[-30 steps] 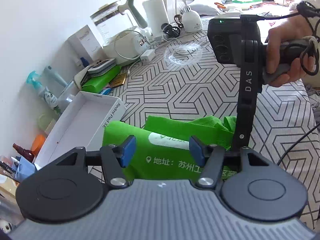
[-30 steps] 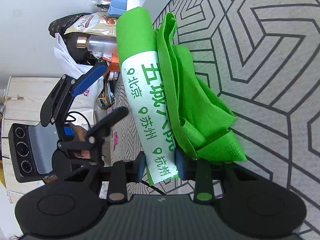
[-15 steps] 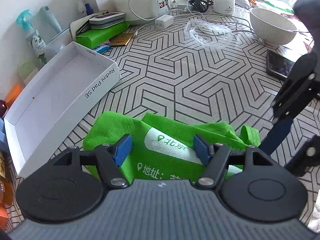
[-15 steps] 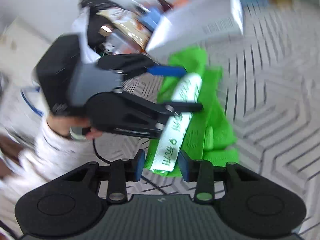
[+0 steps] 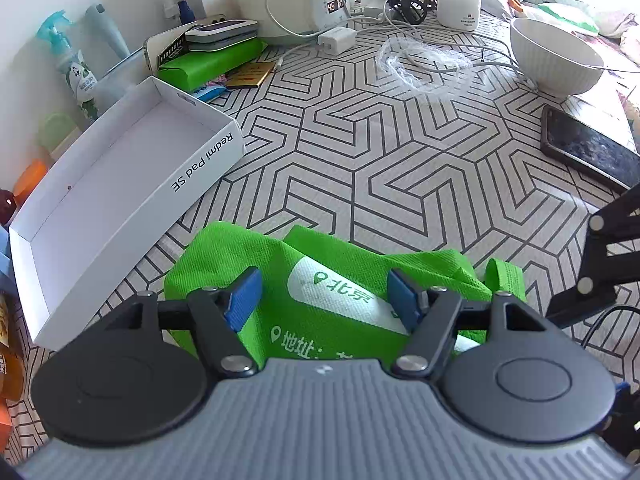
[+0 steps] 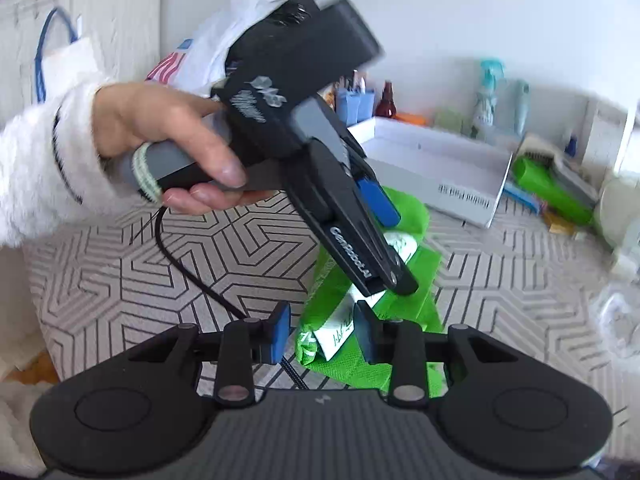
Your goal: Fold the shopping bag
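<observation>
Left wrist view: left tool (image 5: 324, 294), blue pads spread wide apart, held over a green shopping bag (image 5: 320, 276) folded into a compact bundle on the patterned surface (image 5: 380, 152); white printed panel of the bag faces up between the pads, neither pad seen touching it. White box lid (image 5: 120, 184) marked "Redmi Pad SE", just left of the bag. White bowl (image 5: 554, 60), far right. Dark phone (image 5: 588, 148), right edge, lying flat. White charger with cable (image 5: 336, 38), far side. Spray bottle (image 5: 70, 60), against the wall at left. Right wrist view: right tool (image 6: 322, 334), pads apart, the near end of the bag (image 6: 344, 332) lying between them without visible contact. Left tool (image 6: 384, 240), seen from outside, pointing down at the bag, gripped by a hand (image 6: 168, 148) in a white fleecy sleeve (image 6: 36, 168). Black cable (image 6: 192, 272), trailing across the surface.
</observation>
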Action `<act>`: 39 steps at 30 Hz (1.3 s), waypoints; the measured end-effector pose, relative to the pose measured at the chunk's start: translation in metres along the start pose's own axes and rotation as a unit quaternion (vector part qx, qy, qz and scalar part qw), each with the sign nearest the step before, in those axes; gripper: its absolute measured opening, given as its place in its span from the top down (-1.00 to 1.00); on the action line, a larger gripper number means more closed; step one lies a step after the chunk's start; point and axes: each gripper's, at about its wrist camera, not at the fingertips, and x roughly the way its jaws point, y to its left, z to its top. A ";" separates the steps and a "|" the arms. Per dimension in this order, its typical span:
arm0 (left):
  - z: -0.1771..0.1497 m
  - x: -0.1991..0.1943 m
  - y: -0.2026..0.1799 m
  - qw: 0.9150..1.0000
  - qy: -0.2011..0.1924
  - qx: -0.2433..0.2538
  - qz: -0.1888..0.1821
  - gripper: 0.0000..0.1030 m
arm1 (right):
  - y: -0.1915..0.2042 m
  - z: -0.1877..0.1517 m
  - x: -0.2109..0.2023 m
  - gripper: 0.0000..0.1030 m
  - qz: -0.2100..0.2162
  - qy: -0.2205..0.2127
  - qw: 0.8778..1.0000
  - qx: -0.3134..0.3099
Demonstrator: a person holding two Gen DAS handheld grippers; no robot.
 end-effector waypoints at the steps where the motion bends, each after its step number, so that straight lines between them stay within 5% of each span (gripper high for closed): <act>1: 0.001 0.000 -0.001 1.000 0.001 0.000 0.002 -0.32 | -0.002 -0.002 0.004 0.32 0.003 0.002 1.000 0.000; 6: 0.003 -0.003 0.004 1.000 0.008 -0.011 -0.004 -0.32 | -0.035 -0.022 0.013 0.37 0.059 0.002 0.991 0.116; 10: 0.002 -0.030 0.019 0.999 -0.026 -0.030 -0.027 -0.28 | -0.070 -0.040 0.019 0.47 0.118 0.004 0.961 0.248; 14: -0.012 -0.057 0.001 0.993 -0.093 0.064 0.033 -0.28 | -0.105 -0.058 0.026 0.50 0.174 0.005 0.910 0.375; 19: -0.015 -0.042 -0.012 0.985 -0.101 0.123 0.062 -0.31 | -0.145 -0.080 0.034 0.56 0.236 0.006 0.824 0.515; 23: 0.002 -0.024 0.007 0.994 -0.089 0.061 0.031 -0.31 | -0.158 -0.090 0.044 0.56 0.253 0.012 0.780 0.573; 25: 0.009 -0.011 0.016 0.997 -0.066 0.030 0.011 -0.29 | -0.160 -0.091 0.047 0.55 0.249 0.020 0.771 0.586; 28: 0.013 0.003 0.008 0.997 -0.051 0.045 0.034 -0.29 | -0.157 -0.082 0.037 0.43 0.220 0.020 0.791 0.571; 31: 0.022 0.014 0.008 0.999 -0.030 0.023 0.015 -0.26 | -0.146 -0.061 0.012 0.05 0.156 0.000 0.854 0.496; 35: 0.024 0.020 0.020 1.000 -0.012 -0.005 -0.026 -0.26 | -0.104 -0.040 -0.001 0.12 0.066 -0.002 0.942 0.330; 39: 0.022 0.022 0.015 1.000 -0.013 -0.002 -0.020 -0.26 | -0.055 -0.026 -0.004 0.19 -0.045 0.014 0.988 0.150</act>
